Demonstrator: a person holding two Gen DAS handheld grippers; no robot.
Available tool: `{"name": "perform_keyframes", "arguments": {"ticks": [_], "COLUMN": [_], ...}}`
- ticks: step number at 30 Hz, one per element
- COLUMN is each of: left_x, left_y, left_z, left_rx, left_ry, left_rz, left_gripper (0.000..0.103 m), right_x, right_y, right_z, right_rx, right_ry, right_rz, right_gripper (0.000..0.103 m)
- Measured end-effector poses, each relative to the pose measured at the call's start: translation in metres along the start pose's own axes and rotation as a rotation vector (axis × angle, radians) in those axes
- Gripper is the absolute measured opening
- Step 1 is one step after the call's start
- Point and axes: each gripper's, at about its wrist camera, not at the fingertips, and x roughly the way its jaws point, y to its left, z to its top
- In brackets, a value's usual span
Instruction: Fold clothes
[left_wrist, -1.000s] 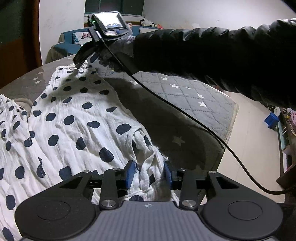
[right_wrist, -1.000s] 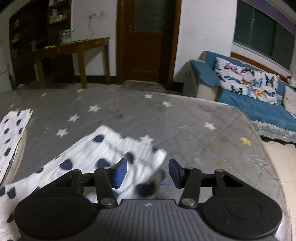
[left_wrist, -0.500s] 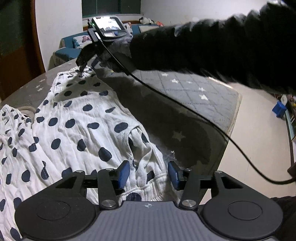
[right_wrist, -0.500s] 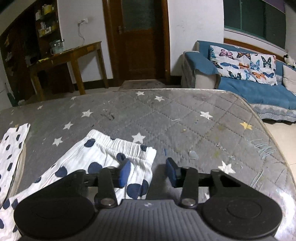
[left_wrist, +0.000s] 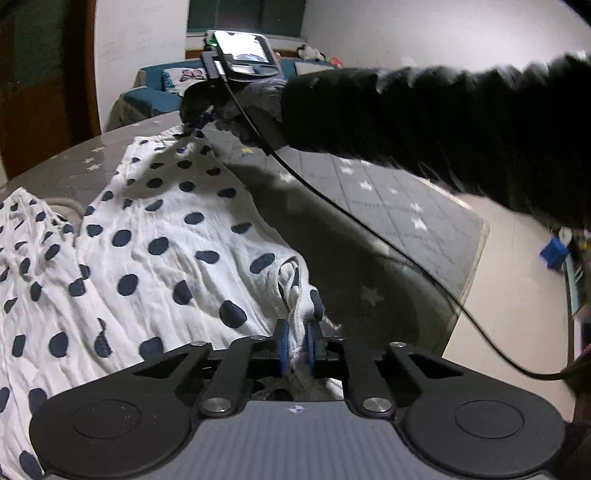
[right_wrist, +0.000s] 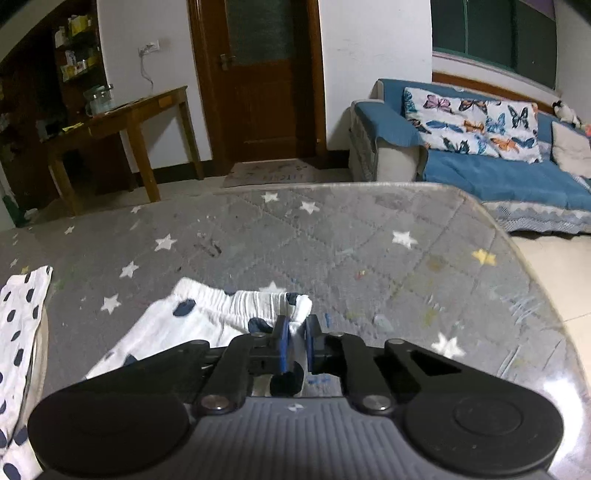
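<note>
A white garment with dark blue dots (left_wrist: 155, 236) lies spread on a grey star-patterned mattress (left_wrist: 406, 206). My left gripper (left_wrist: 295, 341) is shut on a bunched edge of the garment near me. In the left wrist view, the right gripper (left_wrist: 197, 123) pinches the far waistband corner, held by a gloved hand in a black sleeve (left_wrist: 443, 107). In the right wrist view, my right gripper (right_wrist: 294, 339) is shut on the corner of the elastic waistband (right_wrist: 240, 299), which is lifted slightly.
A second dotted piece (right_wrist: 22, 306) lies at the mattress's left side. A black cable (left_wrist: 332, 206) runs from the right gripper across the mattress. Beyond the mattress (right_wrist: 369, 236) stand a blue sofa (right_wrist: 498, 173), a wooden table (right_wrist: 125, 118) and a door (right_wrist: 258, 74).
Both grippers went from open to shut on the dotted garment. The right one moved forward onto the waistband corner; the left one pinched the near edge.
</note>
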Motion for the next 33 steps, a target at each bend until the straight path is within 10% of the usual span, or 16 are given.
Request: {"name": "perform_keyframes", "arguments": {"ticks": [17,33], "left_x": [-0.107,-0.16], "left_y": [0.077,0.115], "left_z": [-0.042,-0.097], "left_rx": [-0.364,-0.555], "left_ry": [-0.203,-0.278], "left_rz": [0.057,0.145], "left_gripper": [0.008,0.008], "right_x": [-0.03,0.019], "right_y": [0.124,0.317], "right_z": [0.071,0.065], "right_rx": [-0.101,-0.295], "right_ry": [-0.058,-0.001], "right_rz": [0.05,0.139], "right_gripper": [0.006,0.006]}}
